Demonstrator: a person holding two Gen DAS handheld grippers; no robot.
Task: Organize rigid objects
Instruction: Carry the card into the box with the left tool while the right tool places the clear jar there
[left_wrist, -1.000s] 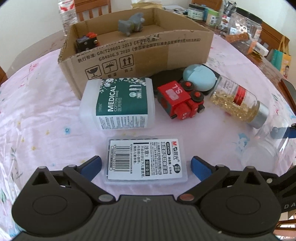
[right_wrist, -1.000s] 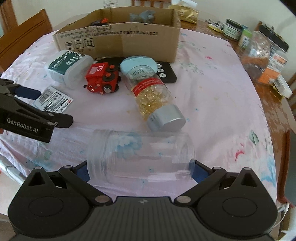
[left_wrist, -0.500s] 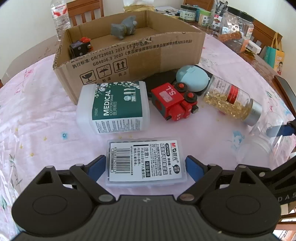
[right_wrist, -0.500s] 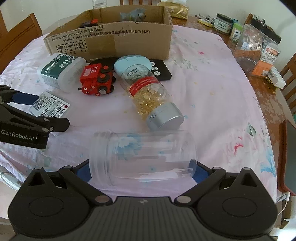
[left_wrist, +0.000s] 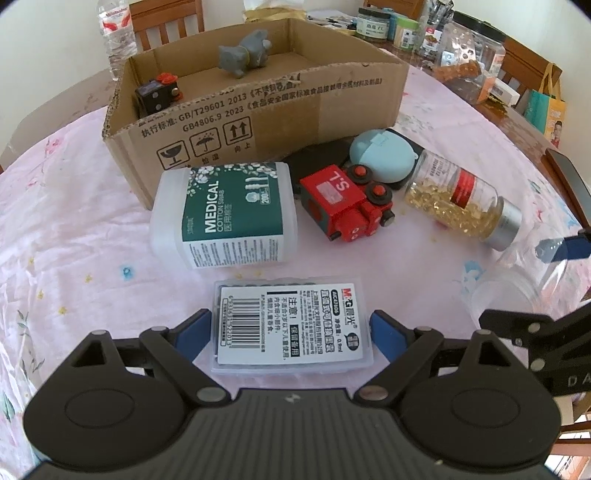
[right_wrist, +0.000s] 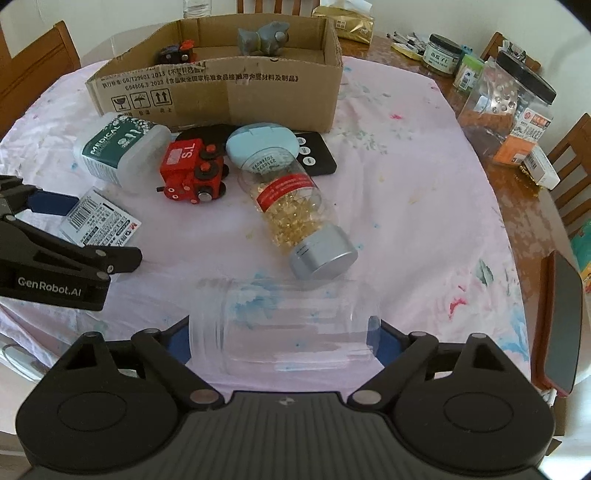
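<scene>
Left hand-held gripper (left_wrist: 290, 328): my jaws have just been closing and now the blue pads sit against both ends of the refill case (left_wrist: 291, 325), which lies flat on the counter (left_wrist: 74, 229).
Right hand-held gripper (right_wrist: 280, 338): my jaws have just been closing around the clear jar (right_wrist: 284, 325), lying on its side; the pads touch its ends.
Grip advice: I judge both holds need a firm, even squeeze before lifting, since the jar looks slick.
Middle ground: swab tub (left_wrist: 225, 216), red train (left_wrist: 345, 203) and pill bottle (right_wrist: 295, 210) wait, near each other.
Far: the box (left_wrist: 258, 110) is my likely drop spot; I should lift straight up first.
</scene>
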